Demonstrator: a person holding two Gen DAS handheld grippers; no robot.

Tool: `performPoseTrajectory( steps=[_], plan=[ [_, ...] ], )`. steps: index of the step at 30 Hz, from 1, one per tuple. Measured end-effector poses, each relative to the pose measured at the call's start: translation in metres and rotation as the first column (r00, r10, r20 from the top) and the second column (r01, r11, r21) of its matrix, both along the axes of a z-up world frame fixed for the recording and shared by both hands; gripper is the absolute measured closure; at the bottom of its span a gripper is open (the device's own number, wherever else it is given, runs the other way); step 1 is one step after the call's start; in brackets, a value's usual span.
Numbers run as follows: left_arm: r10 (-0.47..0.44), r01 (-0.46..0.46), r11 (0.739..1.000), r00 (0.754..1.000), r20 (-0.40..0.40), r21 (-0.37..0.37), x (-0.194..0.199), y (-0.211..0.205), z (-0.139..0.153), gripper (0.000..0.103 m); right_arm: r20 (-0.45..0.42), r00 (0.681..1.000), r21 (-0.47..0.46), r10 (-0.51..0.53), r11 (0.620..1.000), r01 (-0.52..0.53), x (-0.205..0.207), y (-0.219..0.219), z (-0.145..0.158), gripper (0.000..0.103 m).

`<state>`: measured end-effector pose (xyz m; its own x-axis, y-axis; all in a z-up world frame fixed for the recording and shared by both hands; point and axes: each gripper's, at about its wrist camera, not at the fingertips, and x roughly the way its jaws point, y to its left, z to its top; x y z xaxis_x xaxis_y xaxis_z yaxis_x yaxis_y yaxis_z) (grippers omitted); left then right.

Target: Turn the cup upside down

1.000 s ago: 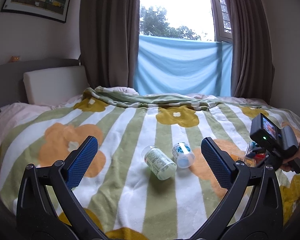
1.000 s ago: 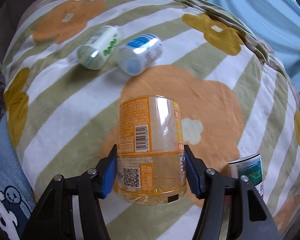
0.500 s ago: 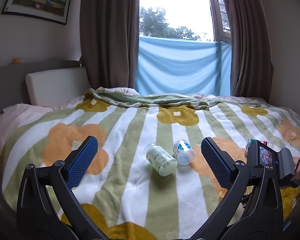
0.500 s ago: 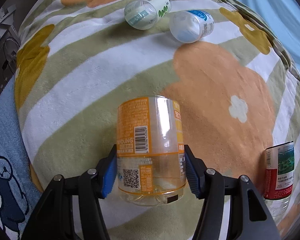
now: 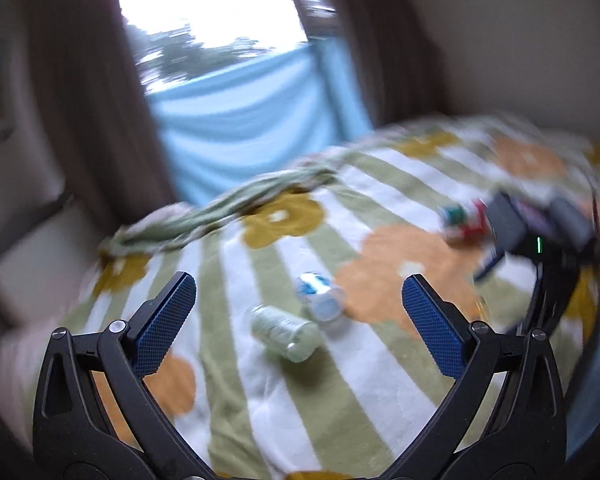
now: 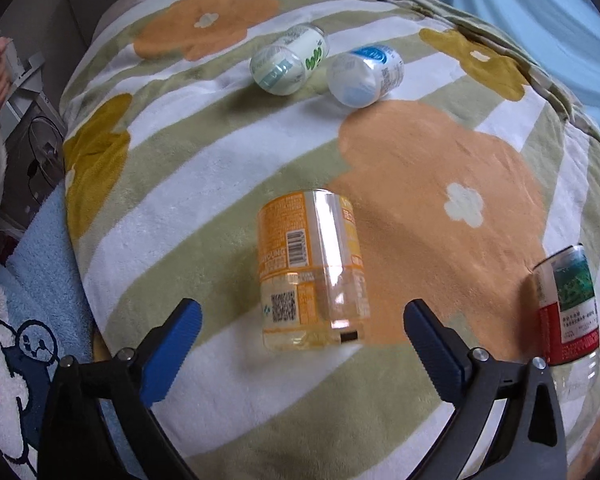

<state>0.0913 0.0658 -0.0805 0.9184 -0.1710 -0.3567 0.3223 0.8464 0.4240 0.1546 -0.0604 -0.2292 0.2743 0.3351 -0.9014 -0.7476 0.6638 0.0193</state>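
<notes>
A clear cup with an orange label (image 6: pixel 312 268) stands on the flowered blanket (image 6: pixel 432 176), apart from my right gripper (image 6: pixel 300 344), which is open with its blue fingers on either side and just short of it. A green-label cup (image 6: pixel 288 60) and a blue-label cup (image 6: pixel 364 74) lie on their sides farther off; they also show in the blurred left wrist view as the green cup (image 5: pixel 284 332) and the blue cup (image 5: pixel 320 296). My left gripper (image 5: pixel 296 316) is open and empty above the bed. The right gripper's body (image 5: pixel 540 236) shows at the right of that view.
A red and green labelled cup (image 6: pixel 568 304) stands at the right near my right gripper. A blue towel with a bear print (image 6: pixel 28 312) lies over the bed's left edge. Curtains and a window (image 5: pixel 204 12) are behind the bed.
My right gripper has opened and let go of the orange-label cup, which now stands on the blanket. The left gripper has swung, so its view is blurred and tilted.
</notes>
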Motion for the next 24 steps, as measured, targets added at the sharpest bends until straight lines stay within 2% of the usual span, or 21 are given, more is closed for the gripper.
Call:
performPoseTrajectory(
  steps=[1, 2, 3, 5, 6, 8, 10, 12, 15, 19, 20, 21, 23, 24],
  plan=[
    [-0.070, 0.072, 0.994, 0.997, -0.018, 0.080, 0.005, -0.015, -0.004, 0.000, 0.010, 1.000, 0.013, -0.023, 1.000, 0.023, -0.004, -0.007, 0.005, 0.002],
    [-0.145, 0.151, 0.975, 0.988, -0.047, 0.165, 0.010, -0.033, -0.011, 0.000, 0.020, 0.999, 0.023, -0.051, 0.998, 0.050, -0.009, -0.015, 0.010, 0.002],
    [-0.220, 0.239, 0.939, 0.970, -0.103, 0.248, 0.015, -0.051, -0.021, 0.000, 0.026, 0.996, 0.034, -0.080, 0.996, 0.079, -0.013, -0.023, 0.016, 0.002],
    [-0.322, 0.385, 0.847, 0.920, -0.223, 0.366, 0.021, -0.084, -0.044, 0.000, 0.033, 0.988, 0.071, -0.152, 0.986, 0.150, -0.022, -0.041, 0.025, 0.002],
    [-0.355, 0.443, 0.793, 0.894, -0.273, 0.419, 0.024, -0.100, -0.058, 0.000, 0.044, 0.982, 0.105, -0.184, 0.978, 0.179, -0.028, -0.051, 0.031, 0.002],
    [-0.386, 0.527, 0.687, 0.848, -0.363, 0.501, 0.028, -0.125, -0.083, 0.000, 0.077, 0.970, 0.169, -0.231, 0.962, 0.216, -0.043, -0.067, 0.039, 0.002],
    [-0.392, 0.590, 0.582, 0.806, -0.443, 0.559, 0.035, -0.144, -0.109, 0.002, 0.104, 0.960, 0.206, -0.259, 0.950, 0.234, -0.057, -0.082, 0.041, 0.002],
    [-0.377, 0.640, 0.507, 0.767, -0.519, 0.578, 0.042, -0.157, -0.129, 0.007, 0.112, 0.951, 0.235, -0.290, 0.937, 0.258, -0.064, -0.093, 0.041, 0.002],
    [-0.356, 0.694, 0.432, 0.718, -0.598, 0.576, 0.051, -0.172, -0.147, 0.009, 0.096, 0.939, 0.285, -0.330, 0.913, 0.292, -0.068, -0.111, 0.036, 0.002],
    [-0.330, 0.762, 0.372, 0.642, -0.692, 0.530, 0.057, -0.185, -0.160, 0.009, 0.081, 0.928, 0.318, -0.363, 0.892, 0.321, -0.068, -0.129, 0.027, 0.002],
    [-0.320, 0.771, 0.359, 0.631, -0.707, 0.526, 0.058, -0.186, -0.164, 0.010, 0.076, 0.926, 0.324, -0.370, 0.887, 0.328, -0.067, -0.132, 0.025, 0.002],
    [-0.308, 0.777, 0.342, 0.625, -0.718, 0.529, 0.059, -0.187, -0.168, 0.016, 0.070, 0.924, 0.331, -0.375, 0.883, 0.333, -0.066, -0.135, 0.024, 0.002],
    [-0.285, 0.782, 0.316, 0.619, -0.732, 0.538, 0.060, -0.188, -0.175, 0.024, 0.058, 0.922, 0.342, -0.382, 0.876, 0.341, -0.065, -0.140, 0.021, 0.002],
    [-0.273, 0.784, 0.310, 0.616, -0.739, 0.539, 0.062, -0.187, -0.178, 0.024, 0.056, 0.922, 0.346, -0.384, 0.873, 0.343, -0.065, -0.142, 0.019, 0.002]
  ],
)
